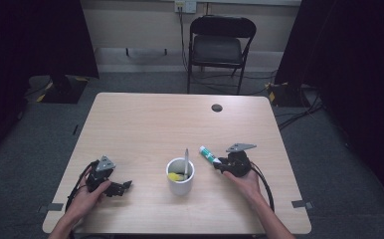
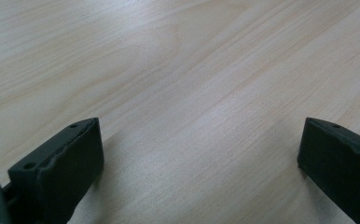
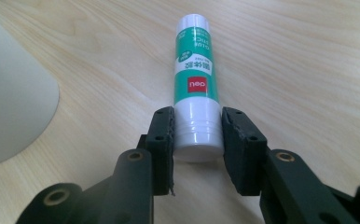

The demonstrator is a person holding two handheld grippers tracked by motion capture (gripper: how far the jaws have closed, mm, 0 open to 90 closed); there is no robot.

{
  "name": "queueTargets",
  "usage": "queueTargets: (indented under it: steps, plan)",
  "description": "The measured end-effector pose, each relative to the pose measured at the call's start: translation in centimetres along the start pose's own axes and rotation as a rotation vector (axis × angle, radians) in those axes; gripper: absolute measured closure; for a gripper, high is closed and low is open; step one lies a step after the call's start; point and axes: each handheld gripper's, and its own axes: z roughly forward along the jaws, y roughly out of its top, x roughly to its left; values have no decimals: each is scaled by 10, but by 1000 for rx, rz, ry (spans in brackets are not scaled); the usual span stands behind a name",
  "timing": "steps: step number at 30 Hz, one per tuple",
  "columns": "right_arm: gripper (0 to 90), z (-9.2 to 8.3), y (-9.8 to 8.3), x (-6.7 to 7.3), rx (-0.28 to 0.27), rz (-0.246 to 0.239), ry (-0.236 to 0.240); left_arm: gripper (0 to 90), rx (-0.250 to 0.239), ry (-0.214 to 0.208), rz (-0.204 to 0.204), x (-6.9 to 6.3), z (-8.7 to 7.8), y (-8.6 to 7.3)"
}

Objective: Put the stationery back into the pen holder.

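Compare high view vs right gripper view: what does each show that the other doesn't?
High view alone: the left gripper with open jaws on the table, the pen and yellow item inside the white cup, a folding chair. Right gripper view alone: the pads pressed on the glue stick's white cap end, its label print. Both: right gripper, glue stick, cup, tabletop.

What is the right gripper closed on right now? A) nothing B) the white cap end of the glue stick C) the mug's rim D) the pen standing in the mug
B: the right gripper has both pads against the glue stick at its white cap end.
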Motion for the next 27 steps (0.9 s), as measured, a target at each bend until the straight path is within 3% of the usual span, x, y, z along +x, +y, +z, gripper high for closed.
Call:
queueTargets:
  steps: [14,21,27]
  plan:
    - [650,-26,-25,11,34,-32,-14,0,-1,0,0,0,0,0]
    - [590,-23,-28,13,14,-35,-5,0,0,0,0,0,0,0]
    - [607,-17,-26,16,-2,-52,-14,0,-1,0,0,0,0,0]
